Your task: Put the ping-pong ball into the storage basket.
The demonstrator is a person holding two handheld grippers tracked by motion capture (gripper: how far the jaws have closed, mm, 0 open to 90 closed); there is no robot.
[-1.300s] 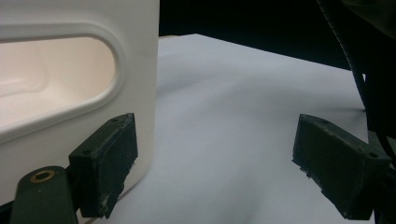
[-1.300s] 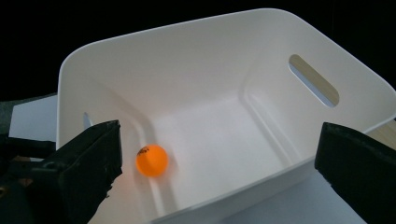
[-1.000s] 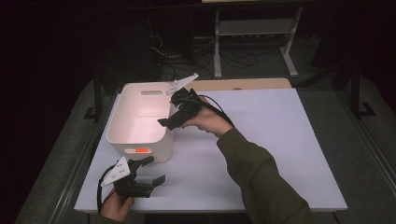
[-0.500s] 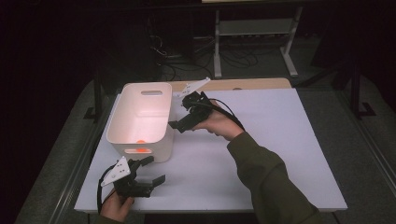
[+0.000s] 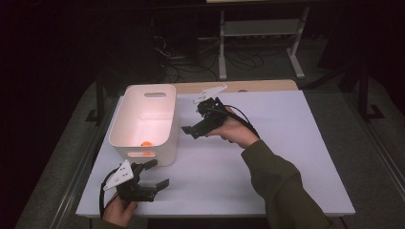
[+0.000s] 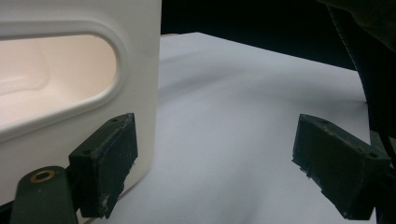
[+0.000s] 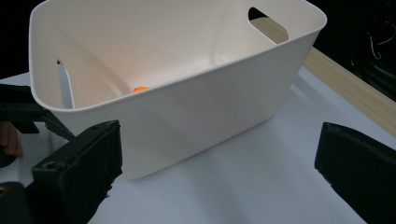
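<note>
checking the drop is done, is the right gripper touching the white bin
Apart. In the high view the right gripper hangs open beside the white bin, with bare table between them.

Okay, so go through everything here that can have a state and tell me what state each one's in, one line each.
White bin: upright on the table, open top, no lid.
Orange ball: lying on the bin's floor, near the end closest to the person.
Left gripper: open, holding nothing, by the bin's near corner.
Right gripper: open, holding nothing, beside the bin's long side.
Table: covered with a white sheet.
</note>
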